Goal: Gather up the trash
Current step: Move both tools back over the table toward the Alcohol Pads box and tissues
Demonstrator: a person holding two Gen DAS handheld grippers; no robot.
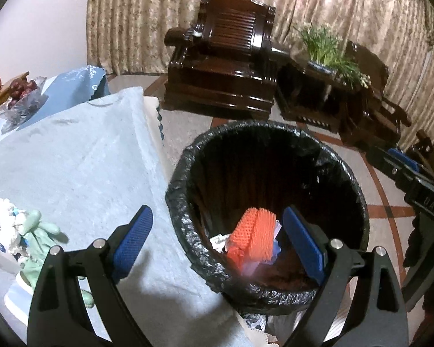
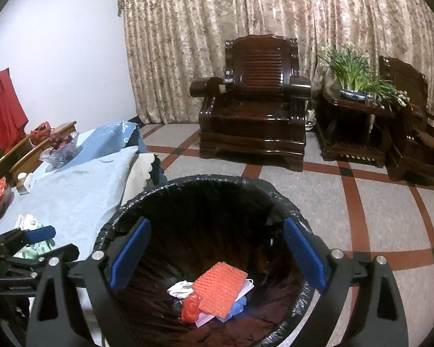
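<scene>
While both grippers hang wide and empty over the black-lined trash bin [image 2: 205,190] — the right gripper [image 2: 217,256] straight above its mouth, the left gripper [image 1: 217,245] at its rim toward the table — the dropped trash lies at the bin's bottom, topped by an orange bristled pad [image 2: 220,287]. What remains — a heap of crumpled paper and a pale green glove [image 1: 34,240] — sits at the near left edge of the light blue tablecloth [image 1: 81,156], left of the left gripper, which is judged the nearer one. Behind, dark wooden armchairs [image 2: 251,110] stand on a tiled floor before patterned curtains.
</scene>
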